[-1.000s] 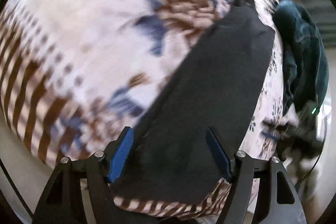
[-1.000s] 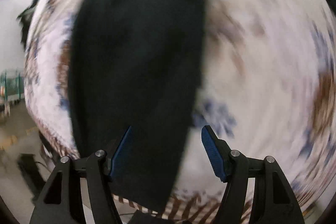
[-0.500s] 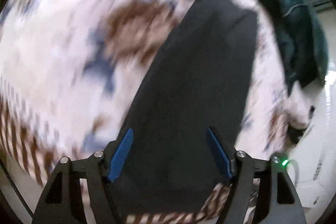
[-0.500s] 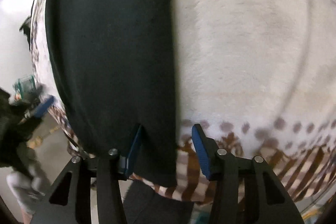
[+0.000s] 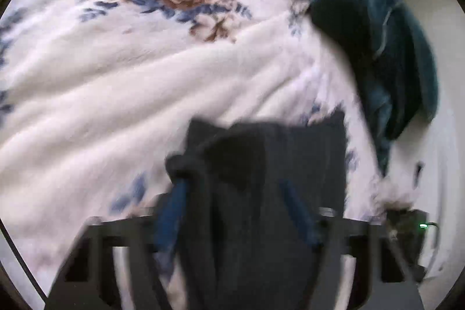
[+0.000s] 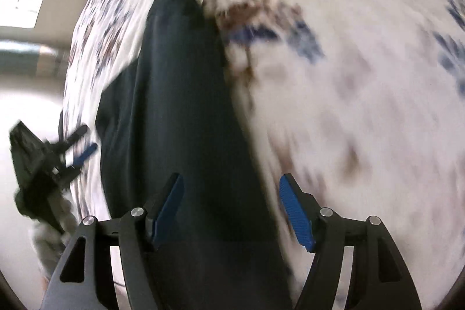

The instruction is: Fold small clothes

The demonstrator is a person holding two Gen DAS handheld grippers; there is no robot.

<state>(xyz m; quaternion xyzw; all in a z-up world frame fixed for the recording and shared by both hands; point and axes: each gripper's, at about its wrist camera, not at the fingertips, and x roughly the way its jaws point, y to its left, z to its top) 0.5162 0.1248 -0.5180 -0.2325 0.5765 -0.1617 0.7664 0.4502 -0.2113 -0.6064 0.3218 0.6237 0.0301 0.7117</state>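
Observation:
A black garment (image 6: 180, 92) lies stretched out on a white blanket (image 6: 363, 106) with blue and brown flowers. My right gripper (image 6: 231, 179) hovers over the garment's near end. Its jaws are opening, and the cloth's right edge runs under the gap without touching the pads. In the left wrist view the picture is blurred. The black garment (image 5: 276, 164) is bunched up between the fingers of my left gripper (image 5: 234, 205), whose jaws are closing but still stand apart. The right wrist view shows the left gripper (image 6: 78, 153) at the garment's left side.
A heap of teal clothes (image 5: 377, 34) lies at the blanket's (image 5: 145, 92) far right edge. A small dark device with a green light (image 5: 421, 225) sits on the pale floor beside the bed. In the right wrist view the pale floor (image 6: 29, 106) is beyond the blanket's left edge.
The left view swung across the blanket, so the garment now shows a short bunched end between narrower fingers. The right fingers drew in half a second ago and have spread again.

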